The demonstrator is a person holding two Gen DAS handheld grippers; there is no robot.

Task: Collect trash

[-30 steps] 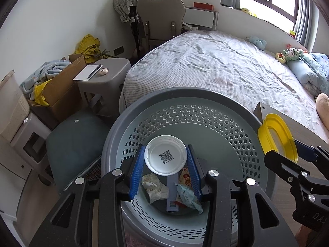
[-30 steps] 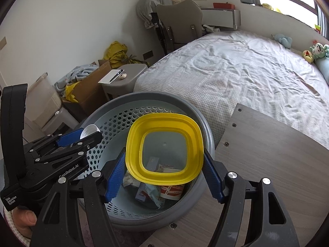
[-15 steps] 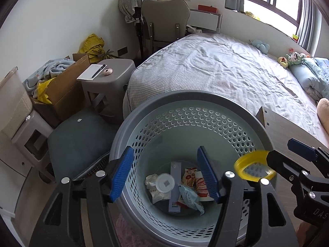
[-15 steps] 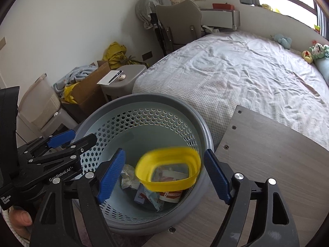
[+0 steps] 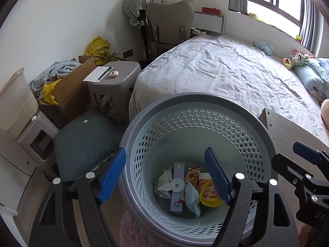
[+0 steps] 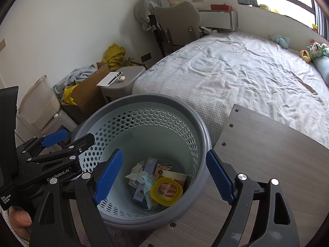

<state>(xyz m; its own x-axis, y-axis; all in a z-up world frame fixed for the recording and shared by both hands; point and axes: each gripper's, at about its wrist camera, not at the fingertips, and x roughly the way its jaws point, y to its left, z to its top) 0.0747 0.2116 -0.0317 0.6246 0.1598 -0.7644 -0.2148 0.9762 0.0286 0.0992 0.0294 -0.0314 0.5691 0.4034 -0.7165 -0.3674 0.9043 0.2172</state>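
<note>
A round grey perforated trash basket (image 5: 197, 103) stands below both grippers; it also shows in the right wrist view (image 6: 206, 135). At its bottom lie a white round lid (image 5: 178, 184), a yellow square lid (image 6: 166, 191), a blue box (image 5: 176, 197) and several wrappers. My left gripper (image 5: 164, 177) is open and empty above the basket's left part. My right gripper (image 6: 164, 177) is open and empty above the basket's right part. Each gripper shows in the other's view: the right one (image 5: 296, 164), the left one (image 6: 67, 140).
A wooden table top (image 6: 267, 154) lies right of the basket. A bed (image 5: 236, 78) is behind it. A dark cushion (image 5: 82, 142), a grey stool (image 5: 115, 82) with notepad, a cardboard box (image 5: 70, 90) and a chair (image 5: 170, 26) stand to the left and back.
Both grippers opened. The white lid fell from the left one and the yellow lid from the right one; both now lie at the basket's bottom.
</note>
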